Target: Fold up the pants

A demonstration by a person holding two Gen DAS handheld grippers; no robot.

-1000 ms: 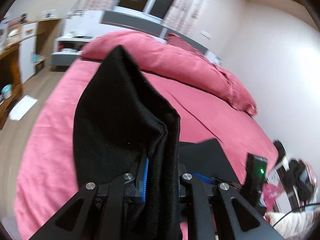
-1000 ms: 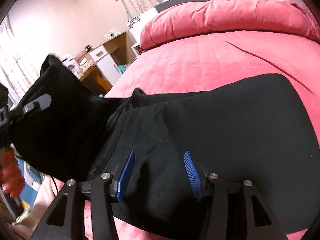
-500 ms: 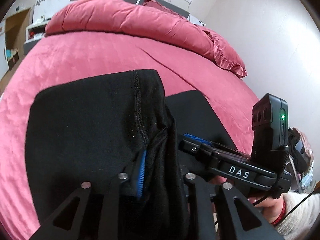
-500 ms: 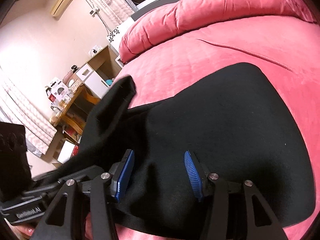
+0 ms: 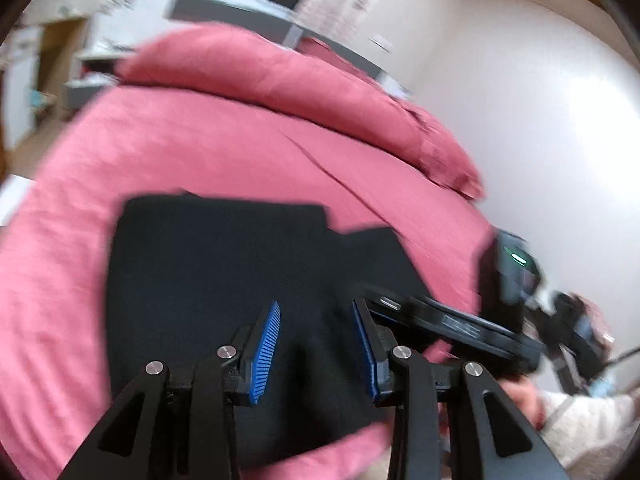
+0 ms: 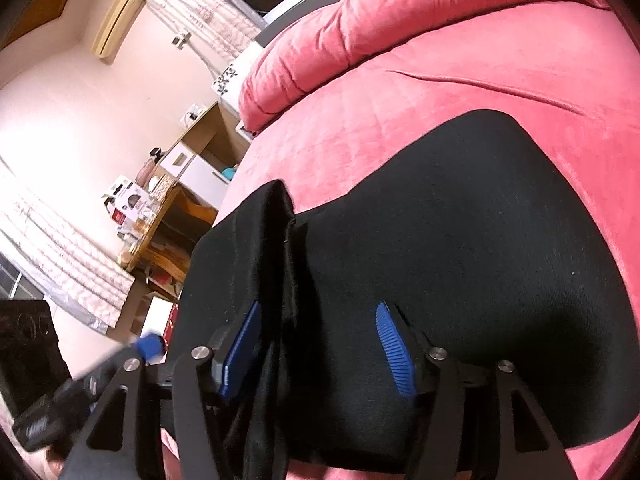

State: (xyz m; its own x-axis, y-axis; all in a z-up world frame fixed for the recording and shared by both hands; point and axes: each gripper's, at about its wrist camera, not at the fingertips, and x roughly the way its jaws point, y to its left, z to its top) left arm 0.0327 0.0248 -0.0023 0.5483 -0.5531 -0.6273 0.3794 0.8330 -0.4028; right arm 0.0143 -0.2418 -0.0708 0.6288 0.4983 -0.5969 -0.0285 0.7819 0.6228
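The black pants [image 5: 224, 280] lie folded on the pink bed [image 5: 208, 152], a dark, roughly rectangular stack of plain matte knit. In the left wrist view the top layer sits flat with a fairly straight far edge, and a lower layer juts out past it on the right, so the edges are stepped rather than flush. The left gripper [image 5: 316, 344] hovers over the near part of the stack; its jaws have just been opening, and the blue pads stand apart with no cloth pinched between them. In the right wrist view the pants [image 6: 460, 240] spread smooth across the bed [image 6: 440, 72], while a loose fold of fabric stands up in a ridge at the left edge. The right gripper [image 6: 320, 348] has also just been opening; its jaws stand wide, that ridge rising beside the left pad, not clamped.
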